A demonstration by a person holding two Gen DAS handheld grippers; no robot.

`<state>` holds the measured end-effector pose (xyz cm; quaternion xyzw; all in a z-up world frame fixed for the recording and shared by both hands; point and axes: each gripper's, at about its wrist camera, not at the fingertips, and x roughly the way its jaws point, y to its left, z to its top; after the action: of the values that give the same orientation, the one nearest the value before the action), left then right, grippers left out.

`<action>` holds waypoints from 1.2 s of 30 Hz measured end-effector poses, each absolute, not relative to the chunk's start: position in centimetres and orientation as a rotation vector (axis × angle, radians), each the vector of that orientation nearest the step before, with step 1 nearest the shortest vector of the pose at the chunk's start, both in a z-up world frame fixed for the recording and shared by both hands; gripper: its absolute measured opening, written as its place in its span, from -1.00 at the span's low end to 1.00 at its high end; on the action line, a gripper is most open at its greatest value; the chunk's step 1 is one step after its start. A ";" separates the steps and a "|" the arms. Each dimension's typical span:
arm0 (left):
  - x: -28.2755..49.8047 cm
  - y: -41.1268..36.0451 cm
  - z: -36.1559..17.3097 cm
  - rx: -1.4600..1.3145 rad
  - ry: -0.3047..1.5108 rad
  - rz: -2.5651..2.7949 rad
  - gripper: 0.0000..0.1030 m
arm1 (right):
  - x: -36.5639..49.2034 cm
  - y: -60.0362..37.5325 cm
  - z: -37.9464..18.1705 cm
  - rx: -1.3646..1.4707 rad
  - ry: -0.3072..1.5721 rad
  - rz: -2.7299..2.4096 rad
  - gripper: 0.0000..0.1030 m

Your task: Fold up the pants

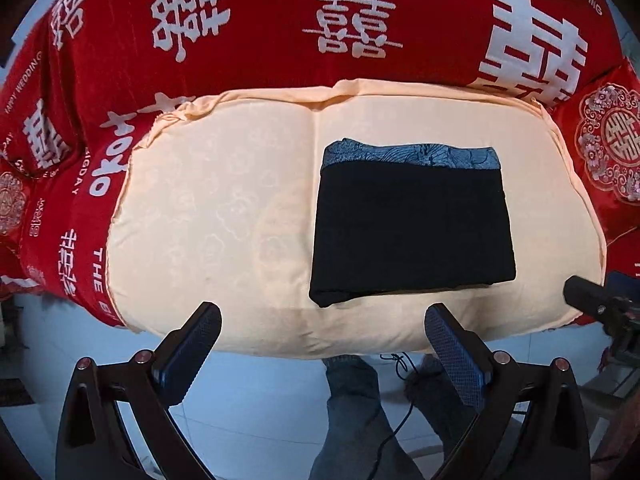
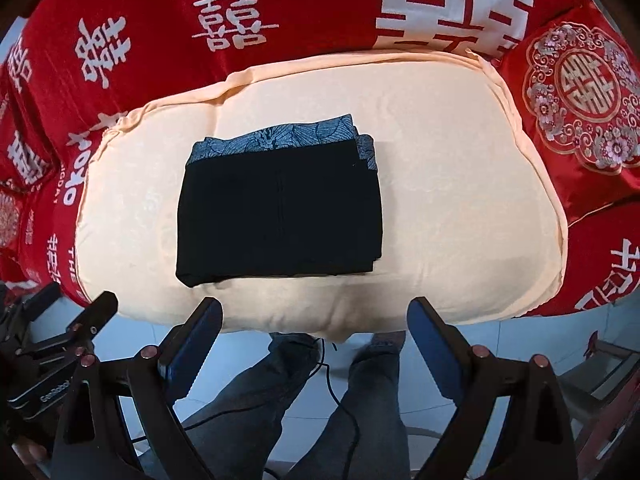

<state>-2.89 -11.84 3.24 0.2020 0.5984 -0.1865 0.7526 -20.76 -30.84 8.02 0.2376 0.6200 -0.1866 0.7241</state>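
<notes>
Pants [image 1: 412, 232] folded compact on cream cushion [image 1: 224, 208]. Left gripper [image 1: 322, 320] and right gripper [image 2: 314, 314] nearer than pants, jaws wide, empty; fold probably finished.

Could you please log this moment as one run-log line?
pants: folded rectangle on cream cushion | left gripper: open, clear of pants | right gripper: open, clear | fold: looks done

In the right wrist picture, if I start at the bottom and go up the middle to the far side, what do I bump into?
Person's legs → cream cushion → folded black pants → their blue patterned band → red blanket with white characters.
</notes>
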 end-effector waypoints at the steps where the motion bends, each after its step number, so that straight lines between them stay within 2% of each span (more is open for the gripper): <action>1: -3.0 -11.9 3.4 0.442 1.307 -0.406 0.98 | -20.8 -30.9 8.0 0.527 1.371 -0.406 0.84; 36: -4.7 -12.9 4.1 0.471 1.308 -0.423 0.98 | -21.4 -29.8 8.6 0.440 1.403 -0.407 0.84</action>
<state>-4.74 -12.91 4.06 0.2152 0.5978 -0.1935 0.7476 -21.41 -29.82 8.59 0.1991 0.6354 -0.1842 0.7230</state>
